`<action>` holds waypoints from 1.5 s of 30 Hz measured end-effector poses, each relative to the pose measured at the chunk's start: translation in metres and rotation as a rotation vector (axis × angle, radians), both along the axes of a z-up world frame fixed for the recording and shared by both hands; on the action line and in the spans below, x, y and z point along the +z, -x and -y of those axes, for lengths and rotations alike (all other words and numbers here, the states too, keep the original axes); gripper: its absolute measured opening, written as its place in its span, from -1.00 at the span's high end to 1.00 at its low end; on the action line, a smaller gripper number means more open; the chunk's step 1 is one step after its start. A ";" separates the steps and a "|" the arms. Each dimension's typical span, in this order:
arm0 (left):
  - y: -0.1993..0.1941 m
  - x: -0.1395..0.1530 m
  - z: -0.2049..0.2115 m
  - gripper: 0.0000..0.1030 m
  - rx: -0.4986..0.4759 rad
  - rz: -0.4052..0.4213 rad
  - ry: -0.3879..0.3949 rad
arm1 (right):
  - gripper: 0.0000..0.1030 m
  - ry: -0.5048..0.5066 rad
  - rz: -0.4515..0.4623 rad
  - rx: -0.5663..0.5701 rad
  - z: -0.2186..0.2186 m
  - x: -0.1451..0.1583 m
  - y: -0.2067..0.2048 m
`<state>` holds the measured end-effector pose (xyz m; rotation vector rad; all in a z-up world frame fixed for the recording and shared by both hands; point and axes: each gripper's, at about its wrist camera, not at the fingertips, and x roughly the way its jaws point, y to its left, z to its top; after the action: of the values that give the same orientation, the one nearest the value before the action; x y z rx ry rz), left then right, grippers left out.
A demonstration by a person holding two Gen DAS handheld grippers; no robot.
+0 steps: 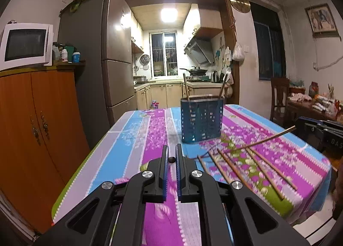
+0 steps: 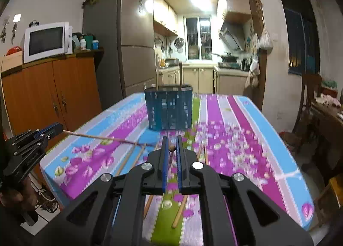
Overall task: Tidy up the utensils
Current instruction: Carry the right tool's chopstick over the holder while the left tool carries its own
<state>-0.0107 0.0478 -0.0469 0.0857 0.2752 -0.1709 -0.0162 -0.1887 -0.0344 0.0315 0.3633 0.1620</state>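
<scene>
A blue perforated utensil holder (image 1: 201, 121) (image 2: 169, 108) stands mid-table with two chopsticks (image 1: 185, 87) upright in it. Several loose chopsticks (image 1: 263, 171) (image 2: 180, 211) lie on the flowered cloth in front of it. My left gripper (image 1: 172, 147) (image 2: 61, 127) is shut on the end of one chopstick (image 2: 100, 137), which shows only end-on (image 1: 171, 159) between the jaws in its own view. My right gripper (image 2: 172, 138) (image 1: 300, 127) is shut on another chopstick (image 1: 268, 138), also end-on (image 2: 172, 148) in its own view. Both held sticks hang above the table, tips pointing toward each other.
The table (image 1: 133, 138) (image 2: 246, 128) wears a pink, blue and green striped cloth. An orange cupboard (image 1: 42, 130) with a microwave (image 1: 25, 44) and a fridge (image 1: 107, 53) stand left. A chair (image 1: 278, 98) and cluttered side table are at right; the kitchen lies behind.
</scene>
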 end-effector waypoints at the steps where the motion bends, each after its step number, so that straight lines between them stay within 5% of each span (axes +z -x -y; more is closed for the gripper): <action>1: -0.003 0.007 -0.002 0.85 -0.007 0.000 0.011 | 0.90 0.002 0.010 0.005 0.000 0.005 -0.002; 19: -0.034 0.077 -0.013 0.85 -0.064 0.011 0.069 | 0.90 0.053 0.097 0.047 0.000 0.051 -0.033; 32: -0.054 0.093 -0.017 0.85 -0.110 -0.051 0.131 | 0.90 0.047 0.124 0.068 0.000 0.067 -0.032; 45: -0.050 0.102 -0.006 0.85 -0.116 -0.037 0.105 | 0.90 0.032 0.109 0.081 0.002 0.074 -0.035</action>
<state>0.0388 0.0538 0.0554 -0.0058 0.2982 -0.3020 0.0186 -0.1904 0.0396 -0.0238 0.2586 0.2368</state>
